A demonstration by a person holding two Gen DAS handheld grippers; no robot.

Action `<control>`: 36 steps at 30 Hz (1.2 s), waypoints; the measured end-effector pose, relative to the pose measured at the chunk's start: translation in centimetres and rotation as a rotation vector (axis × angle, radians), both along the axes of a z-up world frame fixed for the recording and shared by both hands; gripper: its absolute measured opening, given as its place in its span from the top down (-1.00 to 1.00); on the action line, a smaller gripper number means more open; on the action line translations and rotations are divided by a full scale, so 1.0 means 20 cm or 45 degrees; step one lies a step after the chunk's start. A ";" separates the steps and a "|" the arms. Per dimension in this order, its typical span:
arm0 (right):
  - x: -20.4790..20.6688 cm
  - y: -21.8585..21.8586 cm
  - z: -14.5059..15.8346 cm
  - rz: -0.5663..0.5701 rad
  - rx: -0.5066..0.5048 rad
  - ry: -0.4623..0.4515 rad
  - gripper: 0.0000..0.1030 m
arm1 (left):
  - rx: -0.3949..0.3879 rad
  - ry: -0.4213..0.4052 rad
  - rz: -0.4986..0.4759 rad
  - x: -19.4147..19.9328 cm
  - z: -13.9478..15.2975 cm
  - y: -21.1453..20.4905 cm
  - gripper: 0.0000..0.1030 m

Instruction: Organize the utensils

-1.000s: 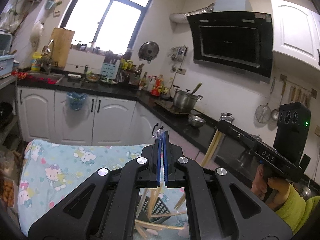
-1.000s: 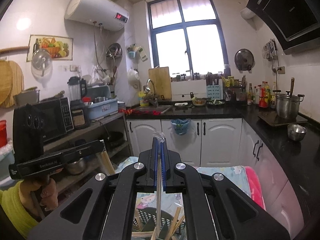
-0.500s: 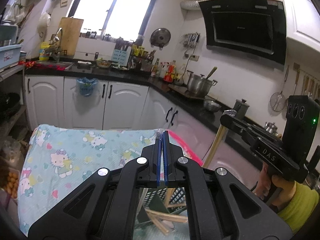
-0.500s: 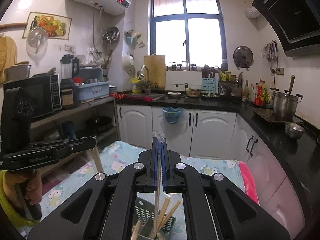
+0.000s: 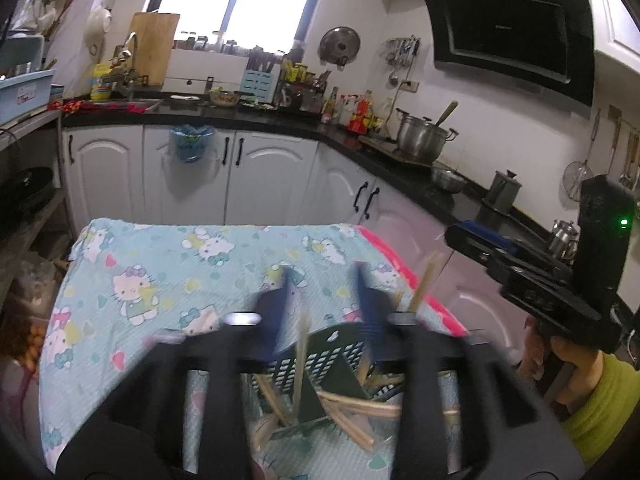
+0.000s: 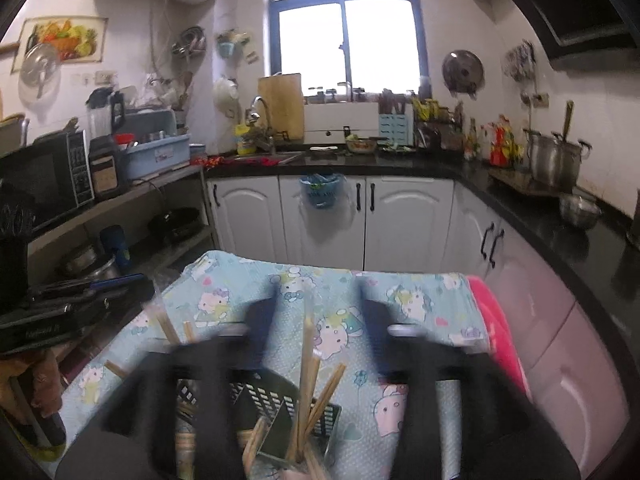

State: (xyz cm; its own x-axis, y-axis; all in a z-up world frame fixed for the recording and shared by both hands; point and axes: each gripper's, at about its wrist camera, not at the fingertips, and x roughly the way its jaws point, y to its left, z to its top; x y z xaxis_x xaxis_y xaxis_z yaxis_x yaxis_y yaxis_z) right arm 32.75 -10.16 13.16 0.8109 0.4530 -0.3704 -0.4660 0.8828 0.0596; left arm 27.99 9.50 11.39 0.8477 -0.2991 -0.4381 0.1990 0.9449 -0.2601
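Above the near table edge [image 5: 168, 248], both tools parted and just opening: left tool [image 5: 320, 284], right tool [image 6: 316, 300], one loose chopstick [image 6: 307, 344] between each. Below, dark basket [image 6: 264, 396] holding chopsticks. Risk: tipping out, missing its compartment.

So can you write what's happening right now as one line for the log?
left gripper: jaws just opened, chopstick loose between | right gripper: same, chopstick loose | both over black holder | table

A cartoon-cat tablecloth [image 5: 160, 272] covers the table. Behind it, white cabinets [image 6: 400, 216] carry a black countertop [image 5: 280, 116] with a steel pot [image 5: 420, 140], likely on a cooker. A microwave [image 6: 44, 176] sits on the shelf.
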 end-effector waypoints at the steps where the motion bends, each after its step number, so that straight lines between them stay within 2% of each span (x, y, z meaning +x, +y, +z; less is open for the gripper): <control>1: -0.02 -0.01 0.00 0.006 0.016 -0.002 0.03 | -0.002 0.006 0.006 -0.01 0.00 0.01 0.23; 3: -0.03 -0.02 -0.01 0.001 -0.004 0.002 0.00 | 0.000 0.019 0.020 -0.02 -0.01 0.01 0.06; 5: -0.06 -0.03 0.00 -0.011 -0.010 0.006 -0.13 | 0.005 0.034 0.044 -0.03 0.00 0.02 -0.20; 7: -0.08 -0.05 0.00 -0.011 0.002 0.013 -0.18 | 0.001 0.034 0.051 -0.05 0.01 0.03 -0.33; 8: -0.10 -0.06 0.00 -0.017 0.007 0.019 -0.21 | 0.006 0.035 0.067 -0.07 0.01 0.04 -0.49; 12: -0.17 -0.10 0.01 -0.025 0.018 0.030 -0.30 | -0.005 0.037 0.091 -0.12 0.04 0.05 -0.69; 13: -0.19 -0.11 0.01 -0.022 0.022 0.032 -0.33 | -0.007 0.039 0.096 -0.14 0.04 0.06 -0.80; 20: -0.36 -0.17 0.04 -0.019 0.042 0.009 -0.58 | -0.028 0.012 0.120 -0.30 0.09 0.06 -0.80; 25: -0.49 -0.21 0.03 -0.035 0.058 -0.009 -0.75 | 0.003 0.013 0.138 -0.41 0.10 0.03 -0.80; 30: -0.61 -0.23 -0.02 -0.062 0.054 -0.016 -0.87 | 0.084 0.081 0.165 -0.50 -0.01 -0.03 -0.80; 36: -0.71 -0.21 -0.17 -0.067 -0.003 0.045 -0.88 | 0.150 0.167 0.207 -0.59 -0.19 -0.07 -0.80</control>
